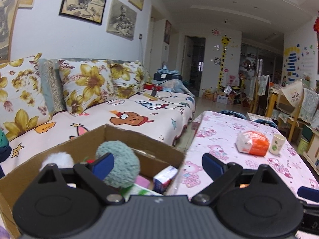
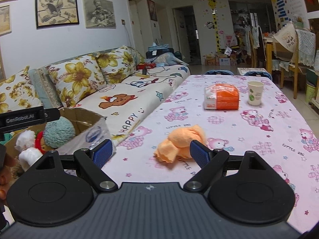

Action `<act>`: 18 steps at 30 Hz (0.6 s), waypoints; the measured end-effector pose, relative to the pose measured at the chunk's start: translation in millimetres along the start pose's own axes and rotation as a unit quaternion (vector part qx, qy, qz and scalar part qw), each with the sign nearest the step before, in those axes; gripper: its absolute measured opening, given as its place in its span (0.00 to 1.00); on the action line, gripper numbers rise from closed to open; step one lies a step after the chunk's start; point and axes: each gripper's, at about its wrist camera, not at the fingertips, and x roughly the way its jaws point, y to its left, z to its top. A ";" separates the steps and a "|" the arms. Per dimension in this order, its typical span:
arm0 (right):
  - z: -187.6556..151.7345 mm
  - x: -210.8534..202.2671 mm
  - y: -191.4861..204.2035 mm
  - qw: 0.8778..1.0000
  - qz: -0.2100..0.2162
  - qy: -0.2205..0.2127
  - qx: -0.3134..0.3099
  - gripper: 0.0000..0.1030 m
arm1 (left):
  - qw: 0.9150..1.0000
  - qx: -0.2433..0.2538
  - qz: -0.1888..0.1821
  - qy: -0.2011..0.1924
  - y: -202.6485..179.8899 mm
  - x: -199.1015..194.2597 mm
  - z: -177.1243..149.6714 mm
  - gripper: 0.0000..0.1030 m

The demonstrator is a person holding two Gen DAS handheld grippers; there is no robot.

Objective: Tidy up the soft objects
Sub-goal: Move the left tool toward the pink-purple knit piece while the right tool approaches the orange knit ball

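An orange soft cloth (image 2: 179, 140) lies bunched on the pink bear-print table (image 2: 259, 139). My right gripper (image 2: 151, 153) stands open just in front of it, its right finger (image 2: 199, 153) overlapping the cloth's near edge and its pads not pressing. My left gripper (image 1: 157, 165) hangs open over the right rim of a cardboard box (image 1: 127, 137) with nothing held. The box holds a teal fuzzy ball (image 1: 121, 159), a white plush (image 1: 57, 159) and a small carton (image 1: 164, 179). The right wrist view shows the box (image 2: 83, 117), the teal ball (image 2: 59, 132) and the white plush (image 2: 28, 145) at lower left.
An orange-and-white tissue pack (image 2: 222, 97) and a paper cup (image 2: 255, 92) stand farther back on the table. A sofa (image 1: 139, 109) with flowered cushions runs along the left, behind the box. Chairs and a wooden table (image 2: 283, 59) crowd the far right.
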 end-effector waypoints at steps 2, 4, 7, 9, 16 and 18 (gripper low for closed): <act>-2.4 1.5 -2.6 1.000 -0.005 0.000 0.004 1.00 | 1.000 0.006 -0.005 0.000 -3.4 0.2 -1.1 0.92; -2.9 6.4 -3.7 1.000 -0.010 0.002 0.006 1.00 | 1.000 0.013 -0.007 0.000 -7.8 -0.4 -3.2 0.92; -4.0 17.4 -7.4 1.000 -0.020 0.007 0.010 1.00 | 1.000 0.021 -0.013 0.001 -13.0 -2.1 -6.3 0.92; -3.9 28.7 -10.3 1.000 -0.025 0.013 0.013 1.00 | 0.999 0.028 -0.017 0.000 -17.3 -7.1 -9.5 0.92; -4.7 73.0 -28.8 0.998 -0.036 0.037 0.035 1.00 | 0.999 0.044 -0.029 0.008 -32.4 -30.9 -22.7 0.92; -3.3 85.3 -33.2 0.998 -0.030 0.042 0.048 1.00 | 0.997 0.063 -0.033 0.011 -40.9 -38.8 -29.0 0.92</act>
